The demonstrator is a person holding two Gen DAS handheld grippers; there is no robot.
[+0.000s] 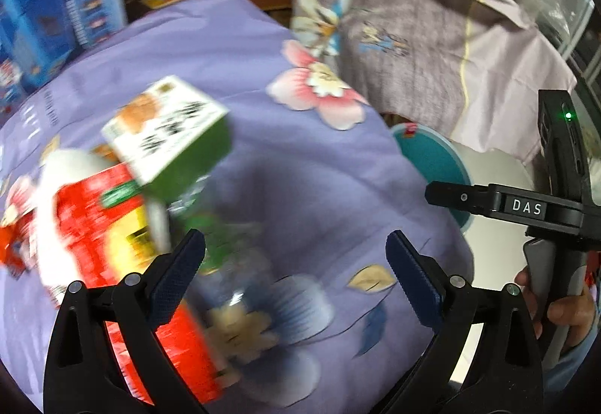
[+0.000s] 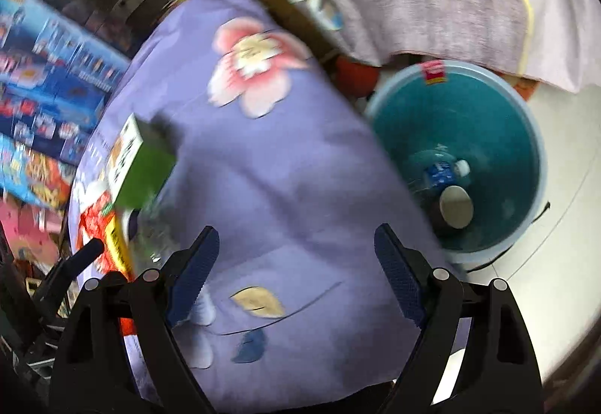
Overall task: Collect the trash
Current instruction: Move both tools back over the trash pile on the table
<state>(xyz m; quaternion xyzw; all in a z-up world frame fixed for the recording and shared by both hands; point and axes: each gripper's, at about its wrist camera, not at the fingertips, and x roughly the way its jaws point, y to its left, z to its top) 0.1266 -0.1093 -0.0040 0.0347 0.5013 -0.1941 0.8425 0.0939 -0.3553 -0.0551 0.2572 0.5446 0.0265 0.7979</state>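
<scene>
Hovering wide and empty, both claws face a trash pile on the purple floral cloth (image 1: 300, 158).

Left gripper (image 1: 296, 271) stands spread just short of a clear plastic bottle (image 1: 221, 226); right gripper (image 2: 296, 271) gapes likewise. Beside the bottle lie a green-sided carton (image 1: 169, 136) and red carton (image 1: 105, 219), judged light and crushable; grip across flat faces. The bottle looks slippery. The teal bin (image 2: 484, 113) sits well right of the bottle, unobstructed.

A lived-in home room

A purple floral bedsheet (image 2: 285, 166) is covering the surface, blue toy boxes (image 1: 49, 12) are stacking up behind, a teal plastic bin (image 2: 462, 121) is standing alongside.
</scene>
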